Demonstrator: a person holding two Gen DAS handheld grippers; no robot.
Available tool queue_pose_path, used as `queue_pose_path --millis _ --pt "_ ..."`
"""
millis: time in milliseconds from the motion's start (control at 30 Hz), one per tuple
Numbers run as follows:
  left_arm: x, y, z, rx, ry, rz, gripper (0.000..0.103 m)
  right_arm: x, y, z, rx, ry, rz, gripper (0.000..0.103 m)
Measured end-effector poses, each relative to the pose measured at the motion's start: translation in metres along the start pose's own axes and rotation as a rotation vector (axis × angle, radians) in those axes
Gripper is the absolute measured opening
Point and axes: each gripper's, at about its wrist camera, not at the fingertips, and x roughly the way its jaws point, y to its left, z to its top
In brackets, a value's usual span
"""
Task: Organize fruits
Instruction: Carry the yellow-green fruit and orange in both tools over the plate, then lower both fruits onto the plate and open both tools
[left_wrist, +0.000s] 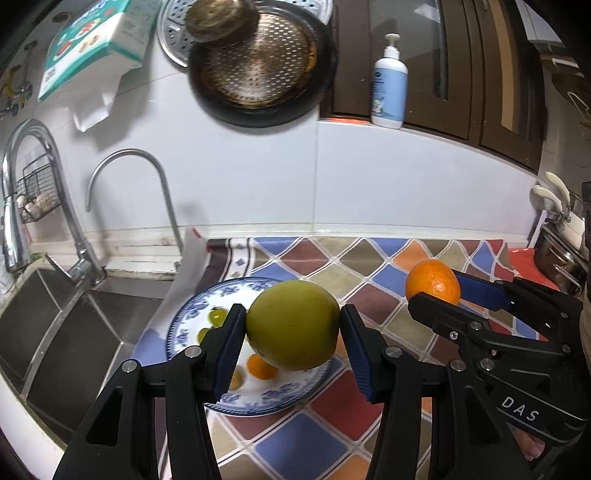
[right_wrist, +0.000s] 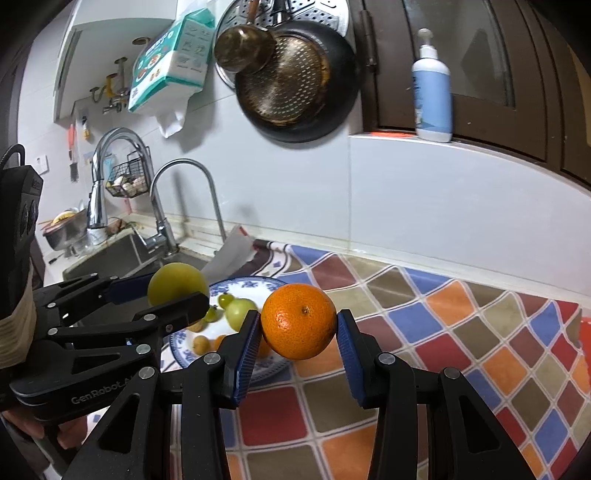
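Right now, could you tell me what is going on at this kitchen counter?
A person is sorting fruit with two handheld grippers. The left gripper is shut on a large green fruit, held above the blue-patterned plate. The right gripper is shut on an orange, held over the checkered mat just right of the plate. Several small green and orange fruits already lie on the plate. Neither held fruit has been set down yet.

One orange (right_wrist: 298, 321), one yellow-green fruit (left_wrist: 293, 325), one plate (left_wrist: 184, 321), two faucets (left_wrist: 129, 158)
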Motion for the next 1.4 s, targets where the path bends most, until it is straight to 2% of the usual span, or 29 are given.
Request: queue_pose_path --millis 333,767,1133,1400 --pt "0.013 0.032 -0.007 -0.003 0.045 0.031 0.052 0.030 0.021 0.003 -0.003 0.035 0.027 0.043" --pt "0.061 0.060 -0.016 -0.022 0.131 0.025 0.052 0.090 0.028 0.003 -0.026 0.132 0.021 0.043" --pt "0.099 0.068 -0.024 -0.044 0.203 0.017 0.052 0.141 0.023 0.000 -0.033 0.194 0.032 0.043" --pt "0.111 0.068 -0.025 -0.025 0.222 0.019 0.052 0.165 0.020 -0.004 -0.012 0.221 0.059 0.043"
